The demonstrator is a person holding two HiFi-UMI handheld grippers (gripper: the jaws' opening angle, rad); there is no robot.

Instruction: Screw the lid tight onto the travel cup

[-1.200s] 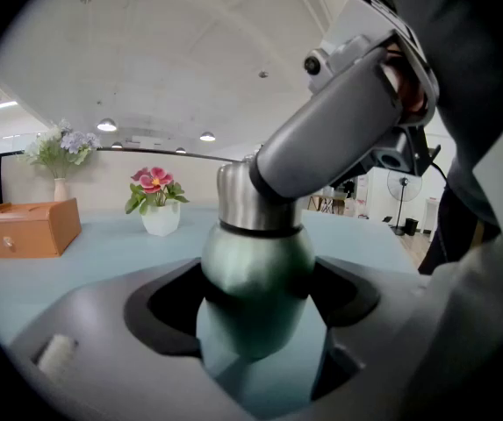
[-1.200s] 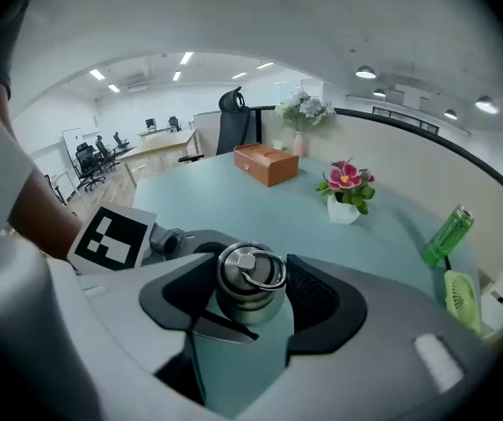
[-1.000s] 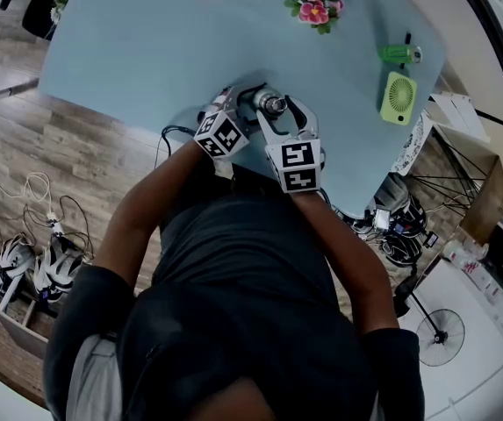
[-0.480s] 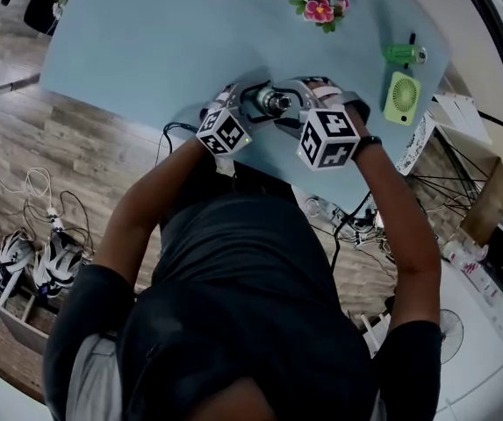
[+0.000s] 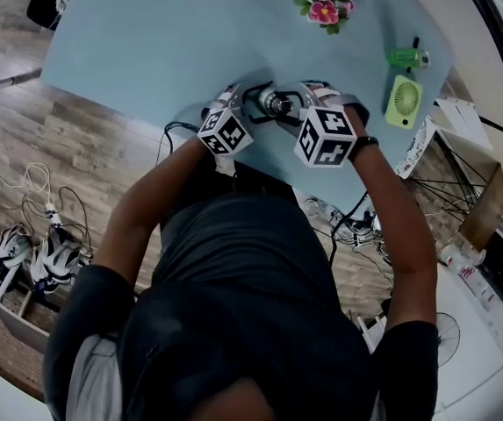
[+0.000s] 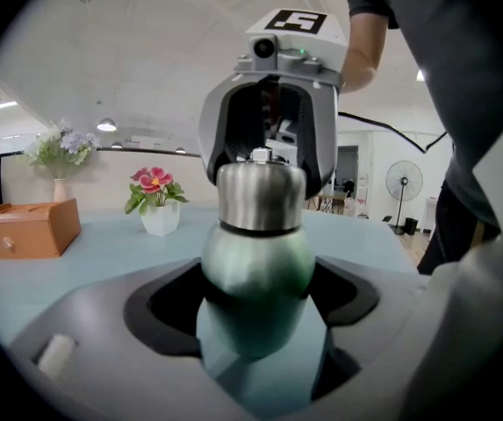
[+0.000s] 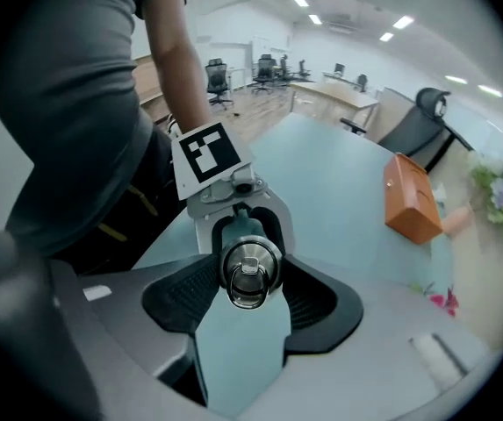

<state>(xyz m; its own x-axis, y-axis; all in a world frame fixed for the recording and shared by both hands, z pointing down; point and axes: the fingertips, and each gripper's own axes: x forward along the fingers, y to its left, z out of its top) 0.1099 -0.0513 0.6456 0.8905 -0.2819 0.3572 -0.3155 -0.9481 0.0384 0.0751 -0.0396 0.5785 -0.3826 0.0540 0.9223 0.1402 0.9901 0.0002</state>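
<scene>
The cup (image 6: 255,270) is held on its side over the near edge of the table (image 5: 163,33), between the two tongs, with its steel lid (image 6: 260,196) pointing to the person's right. The left gripper (image 5: 240,105) is closed on the green body of the cup; in the left gripper view both dark pads press on its rounded sides, so the cup cannot spin. The right gripper (image 5: 289,105) comes at the lid from the end. Its jaws are closing, the lid with its small ring stands exactly between them, and in the right gripper view the pads seem to have reached the lid's two sides. As for progress, the lid is already on the neck and sits straight, with only a thin dark line where it meets the body (a seal or the last thread, I cannot say which). So the placing of the lid is done, and I judge the screwing is under way but not finished. How tight the lid is now, the pictures do not show. What is left, I think, is to turn the right gripper while the left one keeps the body fixed, until the lid stops, and then to let go.
</scene>
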